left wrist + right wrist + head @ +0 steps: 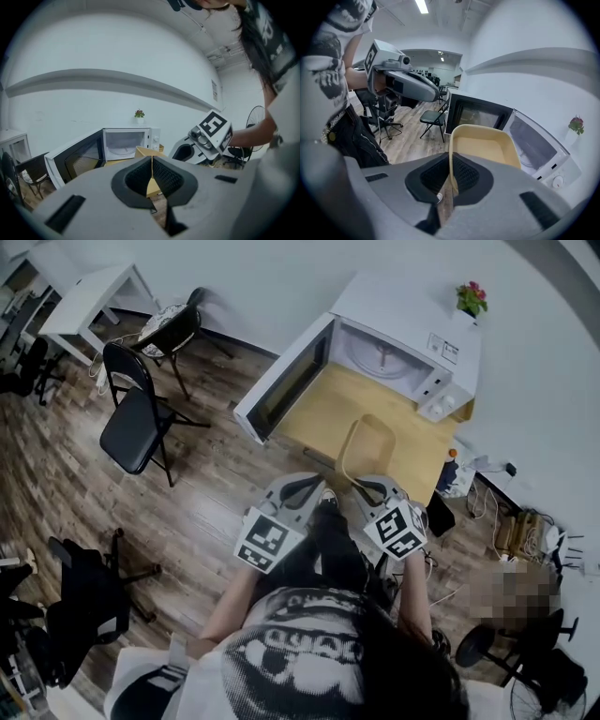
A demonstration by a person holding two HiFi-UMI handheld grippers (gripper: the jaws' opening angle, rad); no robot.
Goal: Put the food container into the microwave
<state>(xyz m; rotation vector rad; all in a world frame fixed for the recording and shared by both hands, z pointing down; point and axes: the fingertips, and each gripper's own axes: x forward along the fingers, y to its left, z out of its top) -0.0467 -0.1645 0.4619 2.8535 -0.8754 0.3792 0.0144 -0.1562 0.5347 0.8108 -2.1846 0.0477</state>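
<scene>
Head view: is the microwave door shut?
No, the white microwave has its dark-windowed door swung wide open, with the round turntable showing inside.

Even, cool, fairly bright indoor light; shadows soft. Ceiling light strip [421, 5] glares white in right gripper view. Heavy fisheye bending, black corners in both gripper views.
</scene>
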